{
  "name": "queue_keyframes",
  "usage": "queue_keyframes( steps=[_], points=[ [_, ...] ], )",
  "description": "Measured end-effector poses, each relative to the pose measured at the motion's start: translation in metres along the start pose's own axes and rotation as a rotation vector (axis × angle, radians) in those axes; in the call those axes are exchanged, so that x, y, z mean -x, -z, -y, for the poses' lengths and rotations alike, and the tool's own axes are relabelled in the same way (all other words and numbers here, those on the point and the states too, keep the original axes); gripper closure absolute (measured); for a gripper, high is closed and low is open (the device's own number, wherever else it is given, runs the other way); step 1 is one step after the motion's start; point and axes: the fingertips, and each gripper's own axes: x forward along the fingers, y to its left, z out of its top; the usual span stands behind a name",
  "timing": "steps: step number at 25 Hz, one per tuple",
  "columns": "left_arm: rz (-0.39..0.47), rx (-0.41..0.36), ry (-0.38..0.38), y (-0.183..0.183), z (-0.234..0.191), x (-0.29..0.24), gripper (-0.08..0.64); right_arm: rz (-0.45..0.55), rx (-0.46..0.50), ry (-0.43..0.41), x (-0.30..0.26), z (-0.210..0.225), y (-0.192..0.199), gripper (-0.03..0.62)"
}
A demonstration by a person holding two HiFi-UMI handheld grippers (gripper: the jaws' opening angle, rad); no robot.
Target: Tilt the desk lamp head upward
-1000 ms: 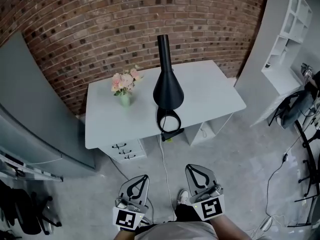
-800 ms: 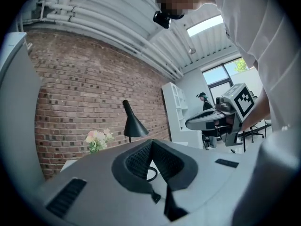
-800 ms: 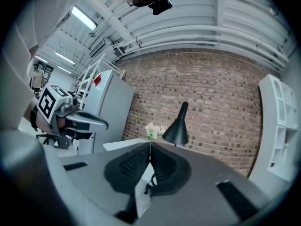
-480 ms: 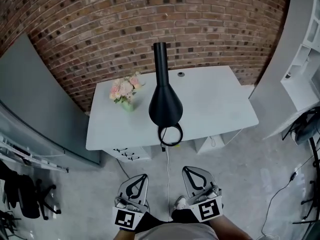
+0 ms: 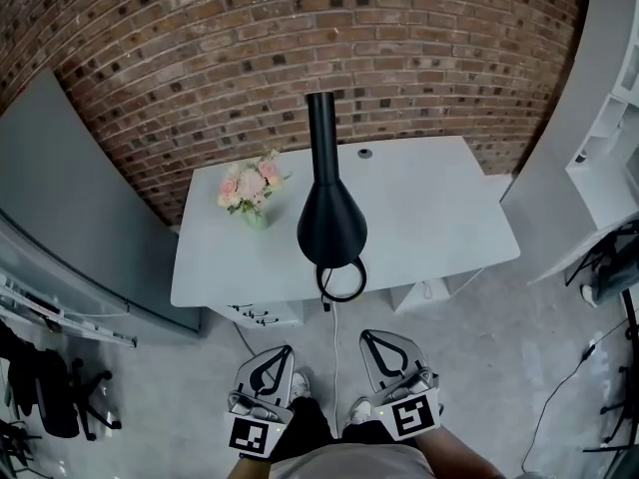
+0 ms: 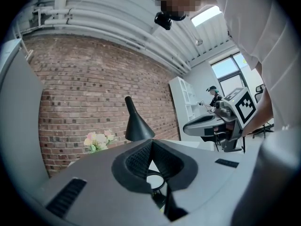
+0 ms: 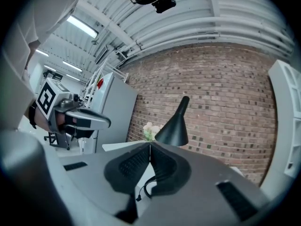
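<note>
1. Left gripper (image 5: 283, 355): low in the head view, held over the concrete floor in front of the person. Its own view shows the jaw tips pressed together with nothing between them.
2. Right gripper (image 5: 369, 339): just beside the left one, at about the same height. Jaws likewise closed tip to tip and holding nothing. Both grippers point toward the desk and are well apart from it.
3. Shoes (image 5: 300, 387): the toes show on the floor under the grippers.
4. Cable (image 5: 334, 329): a thin line that drops from the desk's front edge and runs along the floor between the two grippers.
5. Desk lamp (image 5: 331, 230): black, standing near the middle of the front edge of the white desk (image 5: 439, 203). Its ring-shaped base (image 5: 341, 279) lies right at that edge. In both gripper views the cone-shaped head opens downward toward the desktop, and a narrow neck rises at a slant behind it. Neither gripper touches it.
6. Flowers (image 5: 250, 188): a pink and white bunch in a small green vase, on the desk to the left of the lamp and apart from it.
7. Drawers (image 5: 255, 313): under the desk's left end.
8. Surroundings: brick wall (image 5: 200, 58) behind the desk, a grey cabinet (image 5: 60, 198) to the left, and a white shelf unit (image 5: 599, 138) to the right.
</note>
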Motion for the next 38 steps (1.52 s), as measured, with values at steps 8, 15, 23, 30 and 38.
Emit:
queue_keyframes(
  steps=[8, 15, 23, 30, 38],
  points=[
    [0.045, 0.009, 0.068, -0.003, -0.046, -0.041, 0.552, -0.052, 0.057, 0.071, -0.053, 0.017, 0.004, 0.574],
    [0.037, 0.009, 0.100, 0.000, -0.074, -0.064, 0.552, -0.105, 0.064, 0.093, -0.096, 0.021, 0.027, 0.574],
    [0.017, 0.000, 0.091, 0.010, -0.093, -0.075, 0.552, -0.150, 0.063, 0.097, -0.120, 0.025, 0.059, 0.574],
    [0.002, -0.039, 0.074, 0.022, -0.106, -0.067, 0.552, -0.110, 0.089, 0.108, -0.143, 0.025, 0.075, 0.574],
    [0.023, -0.061, 0.077, 0.045, -0.108, -0.073, 0.552, -0.057, 0.117, 0.138, -0.159, 0.030, 0.086, 0.574]
  ],
)
